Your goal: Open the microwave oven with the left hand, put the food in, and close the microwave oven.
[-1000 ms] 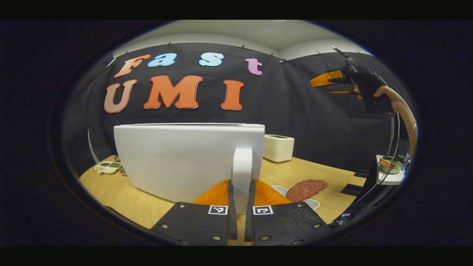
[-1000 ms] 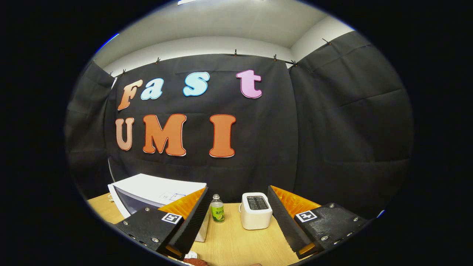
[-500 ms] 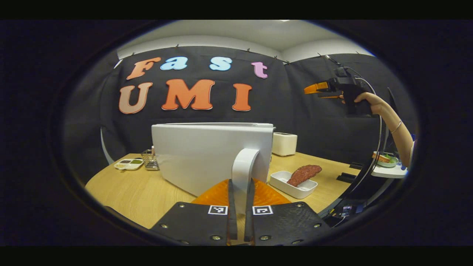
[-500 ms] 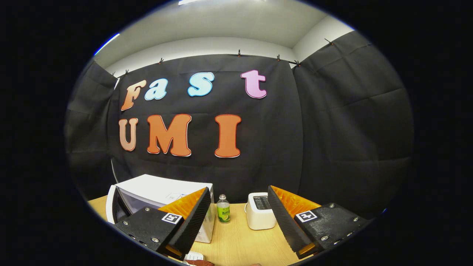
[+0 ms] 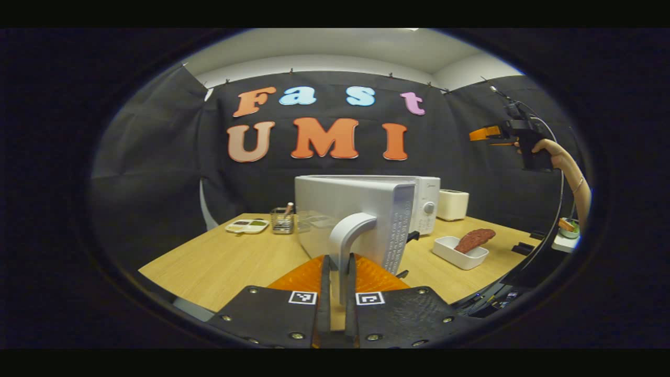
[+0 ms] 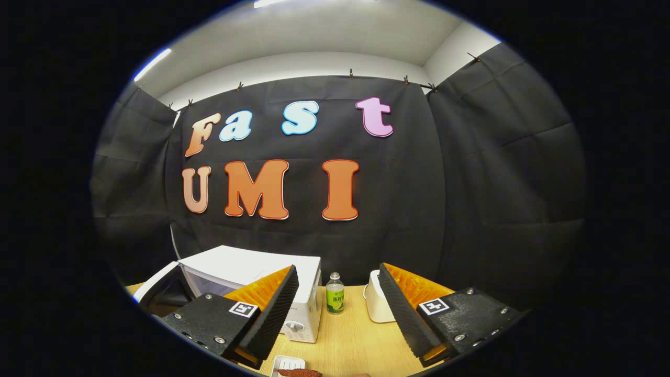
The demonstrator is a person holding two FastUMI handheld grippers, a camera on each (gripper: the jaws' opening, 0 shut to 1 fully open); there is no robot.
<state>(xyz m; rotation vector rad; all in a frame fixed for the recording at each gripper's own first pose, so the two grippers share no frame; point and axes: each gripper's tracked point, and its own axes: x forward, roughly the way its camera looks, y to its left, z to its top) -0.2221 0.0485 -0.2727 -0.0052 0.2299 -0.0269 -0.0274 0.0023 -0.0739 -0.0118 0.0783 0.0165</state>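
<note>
My left gripper (image 5: 337, 293) is shut on the white door handle (image 5: 349, 233) of the microwave oven (image 5: 421, 201). The door (image 5: 356, 214) stands swung well open, edge-on to the left gripper view. A white tray (image 5: 459, 253) with a reddish-brown piece of meat (image 5: 473, 239) lies on the table to the right of the oven. My right gripper (image 6: 339, 309) is open and empty, held high above the table; the left gripper view has it (image 5: 489, 133) at the upper right in a hand. In the right gripper view the microwave oven (image 6: 251, 283) shows its open door (image 6: 157, 288) at lower left.
A white toaster (image 5: 453, 204) stands behind the oven, and a green-labelled bottle (image 6: 335, 294) beside it. A sauce dish (image 5: 247, 225) and a small wire rack (image 5: 282, 220) sit at the far left of the wooden table (image 5: 220, 262). A side stand holds a bowl (image 5: 568, 226).
My left gripper has pulled the handle, and the door has swung from nearly face-on to wide open, uncovering the oven's control panel. The right gripper stays raised, drifting slightly.
</note>
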